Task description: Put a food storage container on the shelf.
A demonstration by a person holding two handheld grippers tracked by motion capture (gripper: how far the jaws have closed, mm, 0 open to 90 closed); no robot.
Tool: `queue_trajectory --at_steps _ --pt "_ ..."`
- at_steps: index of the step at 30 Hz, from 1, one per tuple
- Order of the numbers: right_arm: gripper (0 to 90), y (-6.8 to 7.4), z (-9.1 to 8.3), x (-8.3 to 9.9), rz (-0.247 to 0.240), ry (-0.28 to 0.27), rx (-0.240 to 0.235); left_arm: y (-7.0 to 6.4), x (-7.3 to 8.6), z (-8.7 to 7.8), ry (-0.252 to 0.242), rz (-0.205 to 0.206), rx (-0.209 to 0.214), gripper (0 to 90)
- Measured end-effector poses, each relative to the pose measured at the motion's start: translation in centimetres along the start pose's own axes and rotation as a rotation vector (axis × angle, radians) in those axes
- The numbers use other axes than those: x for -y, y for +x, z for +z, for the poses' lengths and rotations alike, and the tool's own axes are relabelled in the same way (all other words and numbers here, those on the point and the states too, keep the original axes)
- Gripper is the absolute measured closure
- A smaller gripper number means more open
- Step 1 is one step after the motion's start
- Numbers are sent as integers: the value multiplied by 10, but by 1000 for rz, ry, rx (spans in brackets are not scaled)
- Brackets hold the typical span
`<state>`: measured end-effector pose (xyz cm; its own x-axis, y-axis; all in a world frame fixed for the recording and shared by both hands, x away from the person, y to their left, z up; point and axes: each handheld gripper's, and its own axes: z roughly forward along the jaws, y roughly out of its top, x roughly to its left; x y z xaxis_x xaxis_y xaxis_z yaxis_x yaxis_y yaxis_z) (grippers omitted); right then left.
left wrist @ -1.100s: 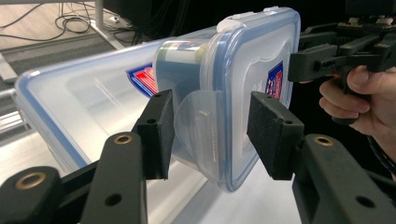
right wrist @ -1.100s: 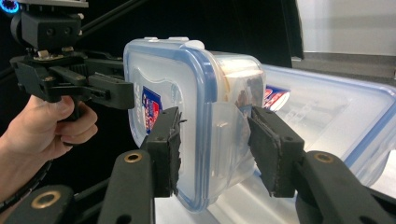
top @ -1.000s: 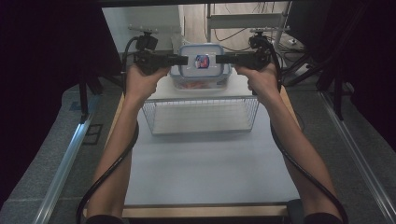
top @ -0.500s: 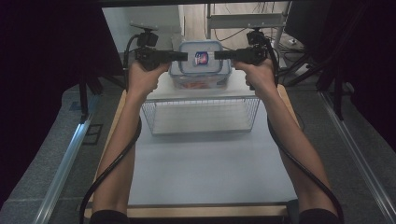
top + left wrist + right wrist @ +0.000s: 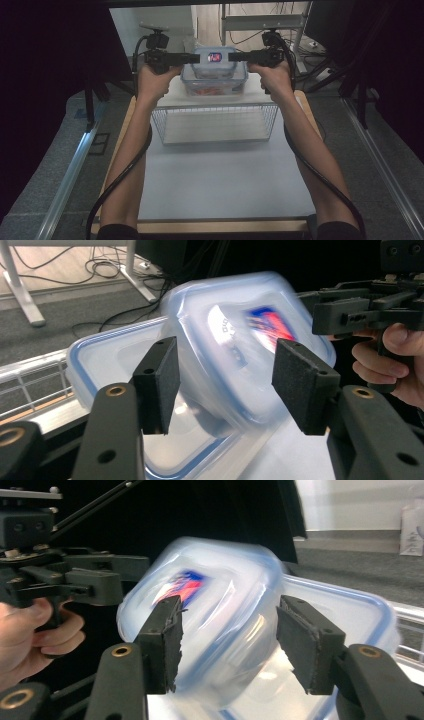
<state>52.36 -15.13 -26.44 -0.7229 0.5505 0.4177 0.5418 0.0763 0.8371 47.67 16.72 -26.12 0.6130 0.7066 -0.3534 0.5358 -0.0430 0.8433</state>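
**Clear plastic box hangs blurred between two open grippers**

Nearest the person lies the pale table top, matt and bare, with a wooden edge. Beyond it stands a white wire basket, a low rectangular cage of thin rods, and past that a raised white surface carries a clear lidded container with a blue seal and something reddish inside.

Above that container sits the thing in hand: a smaller clear plastic box with rounded corners, a faint blue rim and a red-and-blue label on its lid. It is tilted and smeared with motion blur in both gripper views, so whether it rests on the lower lid or is in the air cannot be told.

The left gripper has its jaws spread wide, the foam-faced pads flanking the box without clearly pressing it. The right gripper is likewise wide, its pads on either side of the box and seemingly apart from it.

The box looks light, stiff and thin-walled (probably empty, judging by how clear it reads), with smooth, slippery sides. A sound hold would likely be across two opposite flat walls just under the rim, where the lip would stop it sliding; the rounded corners would shed the pads.
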Motion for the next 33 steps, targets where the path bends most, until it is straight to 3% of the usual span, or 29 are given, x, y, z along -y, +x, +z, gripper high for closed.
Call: queue_trajectory --at_steps 5,11,14,18,24,29,33 --pt "415 -8 -2 0 17 -24 8 3 3 0 -7 -6 5 417" --pt "411 -10 -9 -1 -6 -48 19 1 6 0 -16 16 2 387" --pt "413 -8 -13 -2 -17 -61 18 0 6 -1 -40 26 -21 379" --pt "451 -4 -15 -1 -54 -54 50 0 6 -2 -50 57 -83 500" --pt "604 -4 -15 0 -96 -37 120 5 8 -3 -56 76 -191 695" --pt "778 -6 -8 4 -108 -15 200 13 10 8 -43 58 -225 791" --pt "856 -10 -1 7 -101 -5 221 16 12 18 -13 62 -226 832"
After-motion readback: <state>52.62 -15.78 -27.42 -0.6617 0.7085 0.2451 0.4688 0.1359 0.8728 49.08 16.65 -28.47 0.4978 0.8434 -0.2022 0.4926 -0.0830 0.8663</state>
